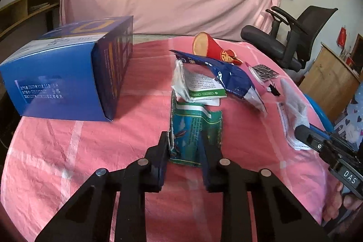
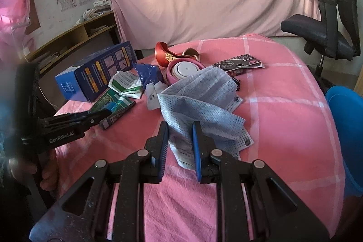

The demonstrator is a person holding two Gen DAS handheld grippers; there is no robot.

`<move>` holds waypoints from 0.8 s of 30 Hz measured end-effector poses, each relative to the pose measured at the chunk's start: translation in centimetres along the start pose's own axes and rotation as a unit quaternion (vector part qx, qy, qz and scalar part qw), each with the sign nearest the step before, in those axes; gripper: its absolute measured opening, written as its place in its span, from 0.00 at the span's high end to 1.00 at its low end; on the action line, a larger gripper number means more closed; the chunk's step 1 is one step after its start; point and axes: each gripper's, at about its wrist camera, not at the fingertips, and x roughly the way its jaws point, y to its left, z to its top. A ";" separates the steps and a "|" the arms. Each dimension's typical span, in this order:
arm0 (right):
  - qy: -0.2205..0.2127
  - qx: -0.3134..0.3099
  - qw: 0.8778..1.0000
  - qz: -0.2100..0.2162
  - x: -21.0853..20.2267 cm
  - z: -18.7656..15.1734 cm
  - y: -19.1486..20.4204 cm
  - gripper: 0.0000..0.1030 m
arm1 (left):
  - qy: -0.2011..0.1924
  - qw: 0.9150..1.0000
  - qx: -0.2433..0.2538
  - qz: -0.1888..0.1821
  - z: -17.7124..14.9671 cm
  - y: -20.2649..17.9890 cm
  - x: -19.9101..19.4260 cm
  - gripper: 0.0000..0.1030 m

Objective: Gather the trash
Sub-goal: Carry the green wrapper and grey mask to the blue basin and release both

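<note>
Currently grabbing: left gripper (image 1: 186, 146) jaws straddle green packet (image 1: 196, 126), right gripper (image 2: 180, 135) jaws straddle mask (image 2: 202, 101), neither clamped; next close, lift.

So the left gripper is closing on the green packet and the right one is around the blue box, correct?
Not quite. The left gripper is at the green packet, but the right gripper straddles the pale blue face mask, as the right wrist view shows. The blue box lies apart.
</note>
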 end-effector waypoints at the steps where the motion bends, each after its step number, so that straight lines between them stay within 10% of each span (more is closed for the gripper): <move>1: -0.002 0.000 1.000 0.001 -0.1 0.0 0.1 0.59 | 0.000 1.000 0.001 0.004 -0.2 -0.2 -0.2 0.85; 3: -0.010 -0.002 1.000 0.004 -0.5 -0.1 0.2 0.63 | 0.004 1.000 -0.002 0.019 -0.5 -0.3 -0.4 1.00; 15: -0.155 -0.029 0.987 0.031 -5.9 -0.2 1.1 0.68 | -0.082 0.996 -0.006 0.036 -2.0 -3.8 -6.1 1.00; 24: -0.309 -0.020 0.946 -0.098 -12.9 0.1 -3.9 0.68 | -0.177 0.980 0.077 -0.038 3.0 -13.4 -7.1 1.00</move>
